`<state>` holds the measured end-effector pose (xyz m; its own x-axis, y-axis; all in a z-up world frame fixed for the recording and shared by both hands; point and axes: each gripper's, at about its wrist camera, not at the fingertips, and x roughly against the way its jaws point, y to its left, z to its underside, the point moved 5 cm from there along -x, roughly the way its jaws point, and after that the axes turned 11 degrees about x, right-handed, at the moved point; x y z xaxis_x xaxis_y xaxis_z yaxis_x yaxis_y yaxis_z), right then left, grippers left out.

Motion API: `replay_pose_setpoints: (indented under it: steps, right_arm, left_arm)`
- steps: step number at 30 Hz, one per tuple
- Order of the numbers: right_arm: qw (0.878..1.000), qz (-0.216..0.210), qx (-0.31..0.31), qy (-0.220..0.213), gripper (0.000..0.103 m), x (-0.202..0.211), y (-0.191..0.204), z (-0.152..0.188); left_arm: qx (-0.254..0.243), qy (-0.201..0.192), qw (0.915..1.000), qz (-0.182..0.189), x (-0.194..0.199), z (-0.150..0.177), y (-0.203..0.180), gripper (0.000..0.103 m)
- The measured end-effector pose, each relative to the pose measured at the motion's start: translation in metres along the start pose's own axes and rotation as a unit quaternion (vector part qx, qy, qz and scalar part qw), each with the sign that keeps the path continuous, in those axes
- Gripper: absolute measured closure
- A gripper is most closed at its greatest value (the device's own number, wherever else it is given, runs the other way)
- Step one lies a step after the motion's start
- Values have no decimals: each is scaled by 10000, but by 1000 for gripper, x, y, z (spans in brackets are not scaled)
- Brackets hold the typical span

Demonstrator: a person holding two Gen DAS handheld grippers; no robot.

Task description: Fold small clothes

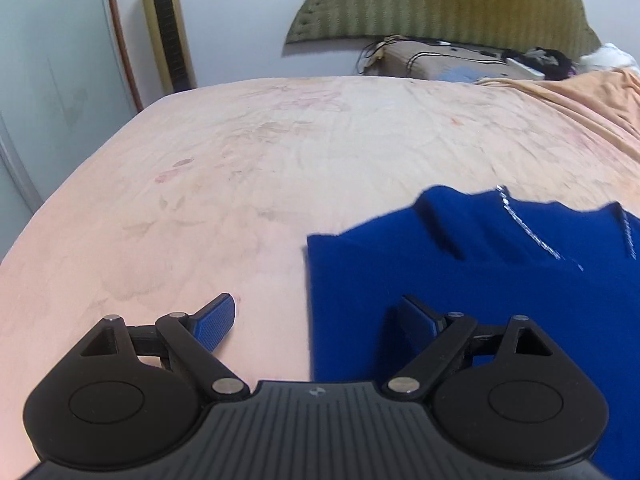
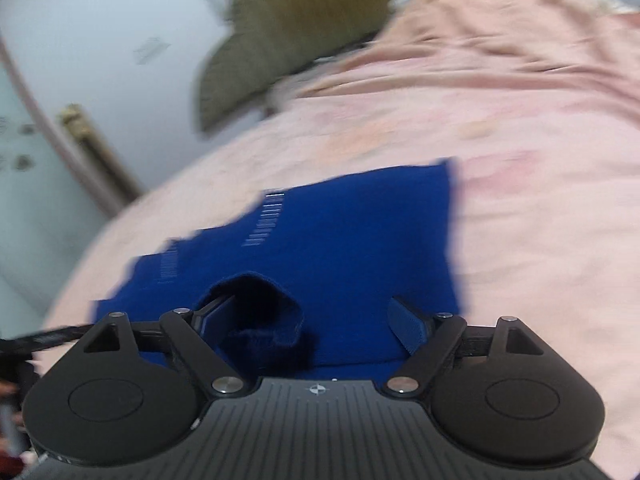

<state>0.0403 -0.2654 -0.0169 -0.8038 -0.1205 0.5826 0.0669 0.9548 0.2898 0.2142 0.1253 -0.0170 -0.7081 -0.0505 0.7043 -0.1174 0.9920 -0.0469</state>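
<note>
A small royal-blue garment (image 1: 480, 288) with silver stitched trim (image 1: 528, 228) lies flat on the pink bed sheet (image 1: 240, 160). My left gripper (image 1: 316, 316) is open and straddles the garment's left edge: its right finger (image 1: 418, 320) is over the blue cloth and its left finger (image 1: 216, 322) over bare sheet. In the blurred right wrist view the same garment (image 2: 340, 240) fills the middle. My right gripper (image 2: 312, 316) stands open low over it. A raised dark hump of cloth (image 2: 260, 312) sits between the fingers beside the left finger (image 2: 216, 314), with no pad pressing on it.
An olive padded headboard (image 1: 440, 0) and a gold tower fan (image 1: 166, 24) stand at the far wall. A cushion with cables (image 1: 440, 60) and an orange blanket (image 1: 580, 96) lie at the bed's far right. The bed's edge curves away on the left beside a pale cabinet door (image 1: 40, 80).
</note>
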Motion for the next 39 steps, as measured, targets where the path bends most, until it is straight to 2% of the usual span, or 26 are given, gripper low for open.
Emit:
replay_pose_setpoints:
  steps: [2,6,9,11,14,15,16,19,21,23,25,26,28,29,30,31,32,33,34,35,36,37,38,39]
  right_arm:
    - [9993,-279,-242,-89,17,7,-6,0]
    - [9916,-989,-761,-352,0,12,-11,-5]
    - [9913,-1170,-604,4,1,-7,-7,-8]
    - [9932,-1096,-390,110,2,-23,-2,-8]
    - [9970,-749,108,150,42,-34,5,-10]
    - [9975,-631,235,209,82,-35,5,-12]
    - [9975,-599,257,273,93,-37,4,-13]
    - [9962,-638,563,190,94,-37,8,-24]
    - [9951,-488,850,-104,94,-32,12,-43]
    - [9946,-287,884,-453,94,-25,9,-63]
    - [9939,71,976,-505,93,-24,-1,-72]
    - [9927,306,1111,-349,91,-29,-6,-71]
    - [9865,946,1326,154,61,-42,-17,-63]
    - [9823,1268,1367,196,56,-42,-21,-58]
    - [9790,1471,1412,55,57,-36,-20,-55]
    - [9785,1480,1424,-177,52,-26,-17,-53]
    - [9813,1281,1383,-392,47,-16,-12,-50]
    - [9849,940,1380,-460,35,-12,-5,-47]
    - [9866,623,1463,-376,25,-14,2,-42]
    - [9855,546,1593,-185,19,-19,7,-36]
    - [9815,759,1757,98,15,-28,9,-30]
    - [9745,1134,1906,356,16,-36,8,-25]
    - [9655,1603,1988,502,16,-40,5,-21]
    - [9615,1866,1963,468,16,-37,5,-18]
  left_arm:
    - [33,-42,10000,-7,-1,-2,-3,14]
    - [47,-53,10000,41,0,3,-14,14]
    - [-86,-94,9999,3,4,8,-21,14]
    - [-161,-157,9997,-29,7,11,-23,14]
    - [-259,-296,9992,-88,14,12,-23,13]
    - [-271,-370,9989,-127,17,10,-23,13]
    - [-268,-445,9985,-162,19,8,-22,13]
    - [-119,-670,9973,-284,24,-3,-22,13]
    - [-29,-663,9976,-216,24,-9,-25,13]
    - [-23,-626,9980,-111,22,-12,-33,13]
    - [-254,-461,9985,-122,9,-9,-43,13]
    - [-360,-337,9986,-204,1,-7,-47,13]
    - [-505,-187,9981,-293,-9,2,-53,14]
    - [-532,-188,9979,-305,-9,6,-55,14]
    - [-534,-243,9978,-313,-5,8,-56,14]
    - [-551,-303,9976,-292,0,11,-57,13]
    - [-576,-306,9975,-278,4,13,-59,13]
    - [-576,-279,9975,-291,8,15,-60,13]
    - [-540,-253,9977,-317,14,17,-60,13]
    - [-512,-245,9979,-302,21,21,-59,13]
    - [-511,-221,9982,-239,30,26,-60,13]
    - [-515,-197,9983,-180,38,30,-60,13]
    - [-506,-174,9985,-118,44,35,-60,13]
    - [-481,-143,9987,-47,51,41,-59,13]
